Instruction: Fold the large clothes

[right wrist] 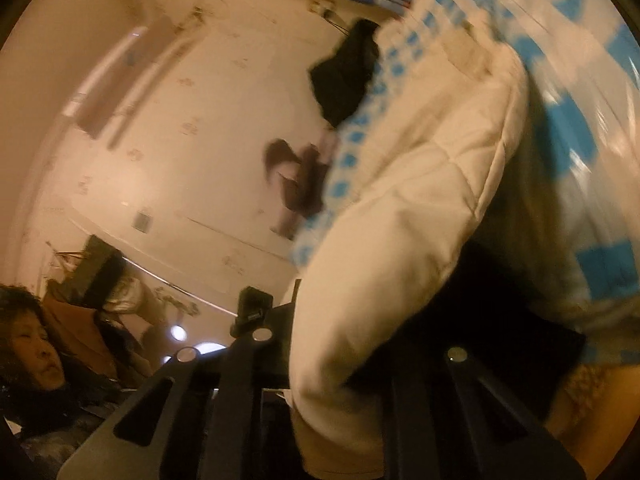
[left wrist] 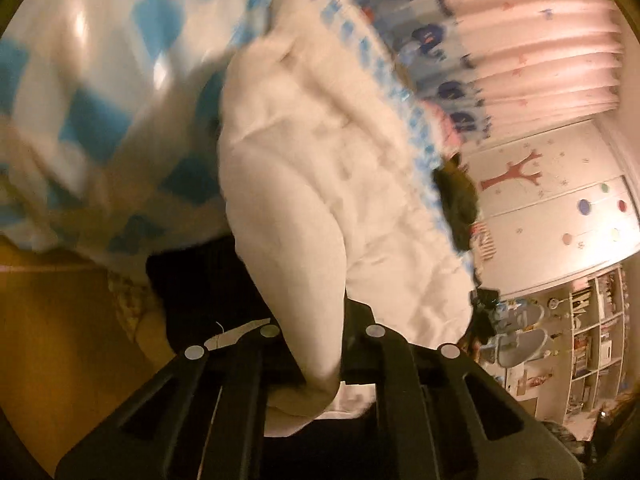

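Cream padded garment (left wrist: pixel 304 184) pinched in left hand-held gripper (left wrist: pixel 320 344), right hand-held gripper (right wrist: pixel 352 360) pinching it too, blue-checked bedding (left wrist: pixel 100 92) beneath

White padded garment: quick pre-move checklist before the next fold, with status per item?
1. Left gripper clamped on the white padded garment: ok, fabric bunched between the jaws.
2. Right gripper clamped on the same garment: ok.
3. Garment over the blue-and-white checked bedding: ok.
4. Garment lying flat: not ok, bunched and creased.
5. Dark item at the far edge clear of the fold path: cannot tell.
6. Image sharpness: not ok, motion blur.
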The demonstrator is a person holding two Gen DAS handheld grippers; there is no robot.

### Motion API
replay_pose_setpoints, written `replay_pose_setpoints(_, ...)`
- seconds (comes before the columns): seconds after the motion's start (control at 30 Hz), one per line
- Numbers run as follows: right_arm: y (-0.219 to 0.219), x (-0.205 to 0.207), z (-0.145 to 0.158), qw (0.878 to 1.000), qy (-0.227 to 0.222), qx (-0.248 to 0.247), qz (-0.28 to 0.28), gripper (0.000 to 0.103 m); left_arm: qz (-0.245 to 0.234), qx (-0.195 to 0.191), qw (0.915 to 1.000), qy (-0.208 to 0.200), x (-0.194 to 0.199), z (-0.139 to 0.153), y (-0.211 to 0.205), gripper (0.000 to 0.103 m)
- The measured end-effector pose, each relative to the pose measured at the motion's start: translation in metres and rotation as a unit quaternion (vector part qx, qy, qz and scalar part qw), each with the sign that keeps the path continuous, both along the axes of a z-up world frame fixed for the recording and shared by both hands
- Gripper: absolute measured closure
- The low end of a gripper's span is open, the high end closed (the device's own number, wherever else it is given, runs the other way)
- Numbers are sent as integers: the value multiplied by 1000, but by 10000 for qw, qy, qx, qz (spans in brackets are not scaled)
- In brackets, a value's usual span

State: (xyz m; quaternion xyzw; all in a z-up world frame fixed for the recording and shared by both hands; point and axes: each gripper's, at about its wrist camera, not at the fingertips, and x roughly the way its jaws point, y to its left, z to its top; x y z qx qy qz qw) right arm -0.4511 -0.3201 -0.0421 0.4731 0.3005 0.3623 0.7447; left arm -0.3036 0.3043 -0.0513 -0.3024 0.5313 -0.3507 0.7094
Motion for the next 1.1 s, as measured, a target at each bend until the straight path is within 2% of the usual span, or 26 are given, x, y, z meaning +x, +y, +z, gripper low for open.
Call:
replay_pose_setpoints(0.07, 2, -3, 15, 9997, -217, 74, 5, 86, 2, -54, 9998, -214, -2, 28, 3, 94)
replay_pose_setpoints(0.17, 2, -11, 30, 9991, -397, 123, -13, 87, -75, -129, 9990, -428, -7, 54, 4, 94)
replay_pose_setpoints(0.33, -2, -34, 42, 9986, -500, 152, 7, 87, -288, -213, 9969, -695, -24, 75, 10, 94)
replay_pose_setpoints(0.4, -2, -40, 32, 9993, -335, 48, 123, 87, -543, -318, 9963, -592, -28, 57, 15, 94)
replay_pose_setpoints(0.47, -2, -43, 13, 9996, -14, -94, 267, 86, -737, -229, 9965, -308, -30, 30, 21, 93)
replay_pose_setpoints(0.57, -5, -42, -17, 9968, 544, -287, 511, 66, -825, -161, 9961, 271, -27, -21, 29, 85)
replay_pose_setpoints(0.6, -5, -41, -25, 9956, 680, -261, 584, 50, -805, -212, 9955, 461, -25, -38, 33, 73)
replay_pose_setpoints(0.63, -5, -40, -33, 9943, 807, -227, 665, 42, -791, -222, 9950, 569, -24, -50, 36, 57)
replay_pose_setpoints(0.67, -5, -38, -40, 9929, 908, -252, 721, 35, -746, -195, 9950, 636, -23, -60, 38, 51)
replay_pose_setpoints(0.73, -3, -33, -55, 9899, 1105, -221, 862, 32, -646, -300, 9938, 853, -18, -82, 45, 37)
replay_pose_setpoints(0.9, -4, -20, -75, 9873, 1247, 121, 978, 29, -459, -605, 9920, 1006, -9, -117, 51, 16)
replay_pose_setpoints(1.07, 0, -18, -77, 9887, 1127, 238, 963, 29, -517, -946, 9867, 1216, -3, -142, 30, 14)
replay_pose_setpoints(1.1, 1, -20, -75, 9901, 1062, 153, 909, 40, -650, -1060, 9854, 1167, -7, -140, 21, 14)
